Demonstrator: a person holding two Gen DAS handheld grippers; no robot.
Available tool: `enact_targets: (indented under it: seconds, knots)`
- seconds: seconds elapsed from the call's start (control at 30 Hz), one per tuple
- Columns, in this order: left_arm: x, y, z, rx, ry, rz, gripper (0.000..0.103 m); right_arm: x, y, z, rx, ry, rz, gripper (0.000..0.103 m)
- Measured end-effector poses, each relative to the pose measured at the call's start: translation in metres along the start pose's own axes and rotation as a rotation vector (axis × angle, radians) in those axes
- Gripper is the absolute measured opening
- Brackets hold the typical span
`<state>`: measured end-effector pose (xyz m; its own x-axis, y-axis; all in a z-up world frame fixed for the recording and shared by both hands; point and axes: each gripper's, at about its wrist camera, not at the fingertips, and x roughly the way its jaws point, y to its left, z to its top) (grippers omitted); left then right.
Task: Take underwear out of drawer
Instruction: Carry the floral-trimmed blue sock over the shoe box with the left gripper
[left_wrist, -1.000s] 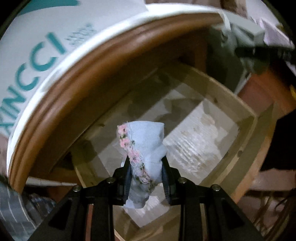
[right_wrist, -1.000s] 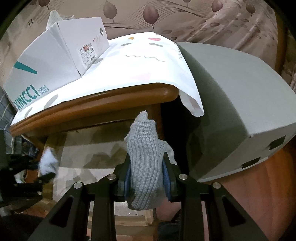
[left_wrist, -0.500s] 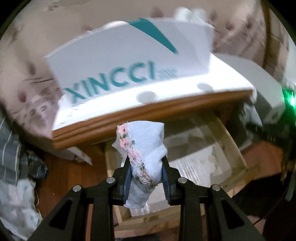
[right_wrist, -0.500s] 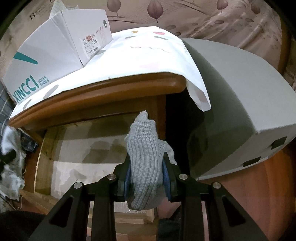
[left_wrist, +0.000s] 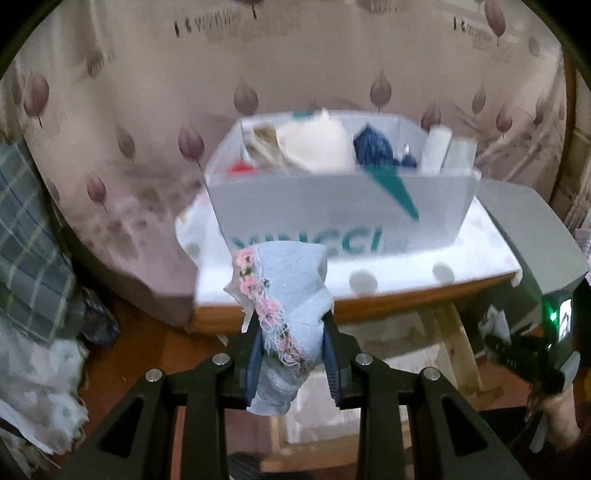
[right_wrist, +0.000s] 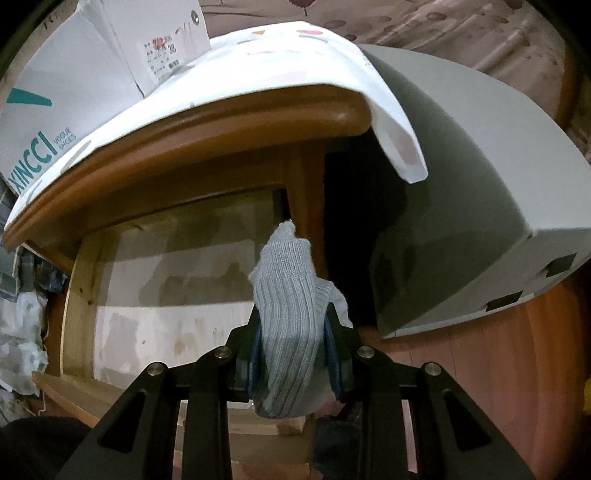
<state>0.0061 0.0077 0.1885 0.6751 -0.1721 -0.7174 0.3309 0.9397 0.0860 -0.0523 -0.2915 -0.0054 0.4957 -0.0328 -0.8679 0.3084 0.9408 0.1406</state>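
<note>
Underwear (left_wrist: 291, 295), pale blue with pink lace trim, is pinched between the pads of the left tool (left_wrist: 291, 354) and is held above the open drawer (right_wrist: 170, 325), level with the worktop (left_wrist: 424, 295), where a shoebox (left_wrist: 332, 210) stands at 12 o'clock. A grey ribbed garment (right_wrist: 291, 325) is clamped in the right tool (right_wrist: 295, 354), over the drawer at its 3 o'clock side. The removal step is judged nearly complete; a place to set both pieces down is called for next.
</note>
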Motion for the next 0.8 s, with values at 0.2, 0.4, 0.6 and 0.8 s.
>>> enact_targets:
  seconds: [0.2,0.4,0.6,0.8]
  knots:
    - [-0.031,0.012,0.048,-0.020,-0.067,-0.015,0.029,0.000,0.000,-0.001,-0.009,0.005,0.004,0.026]
    - [-0.036,0.015,0.100,-0.027,-0.086,-0.023,0.029,0.000,0.002,0.000,-0.018,0.002,-0.001,0.026]
    - [-0.009,0.015,0.134,-0.035,-0.060,0.019,0.029,0.001,0.003,0.000,-0.021,0.004,-0.004,0.027]
    - [0.028,0.015,0.159,-0.044,-0.016,0.035,0.029,0.001,0.003,0.000,-0.027,0.004,0.000,0.027]
